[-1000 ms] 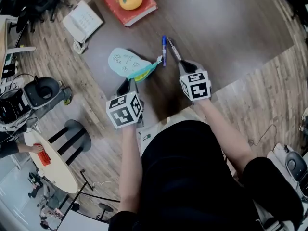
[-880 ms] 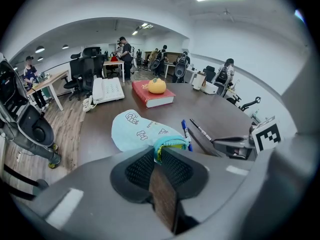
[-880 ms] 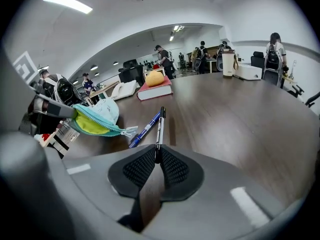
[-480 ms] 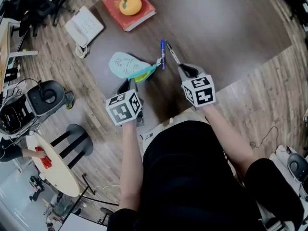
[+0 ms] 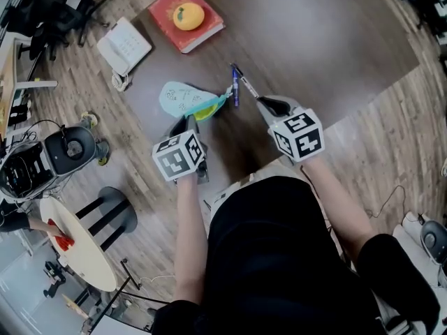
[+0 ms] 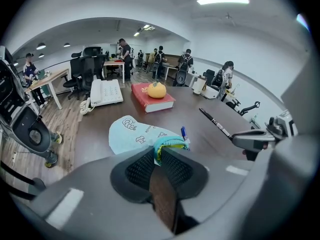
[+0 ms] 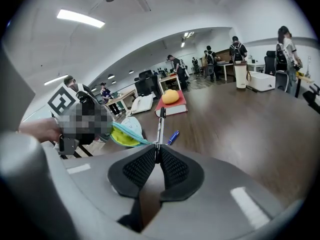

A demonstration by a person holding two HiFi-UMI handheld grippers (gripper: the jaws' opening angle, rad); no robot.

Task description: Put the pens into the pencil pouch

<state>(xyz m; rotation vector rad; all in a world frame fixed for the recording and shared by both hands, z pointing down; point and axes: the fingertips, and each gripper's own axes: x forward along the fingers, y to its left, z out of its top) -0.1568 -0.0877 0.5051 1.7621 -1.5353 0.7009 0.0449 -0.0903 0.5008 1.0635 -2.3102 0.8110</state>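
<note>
pens are showing as two: one black pen (image 5: 244, 83) is sitting clamped in the right gripper (image 5: 262, 102) jaws above the surface (image 5: 328, 40), and one blue pen (image 5: 235, 93) is lying beside the single pencil pouch (image 5: 181, 99) (mouth gaping), whose rim the left gripper (image 5: 189, 122) jaws are pinching.

Plenty of open tabletop (image 5: 328, 40) right of the pouch (image 5: 180, 98). Tighter at its mouth: the blue pen (image 5: 236, 95) lies just beside it, the left gripper (image 5: 188, 122) crowds the near edge. The book (image 5: 206, 30), orange (image 5: 188, 16) and telephone (image 5: 124, 45) sit well back.

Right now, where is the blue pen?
Head view: the blue pen lies on the table between the pouch mouth and the right gripper's black pen.
</note>
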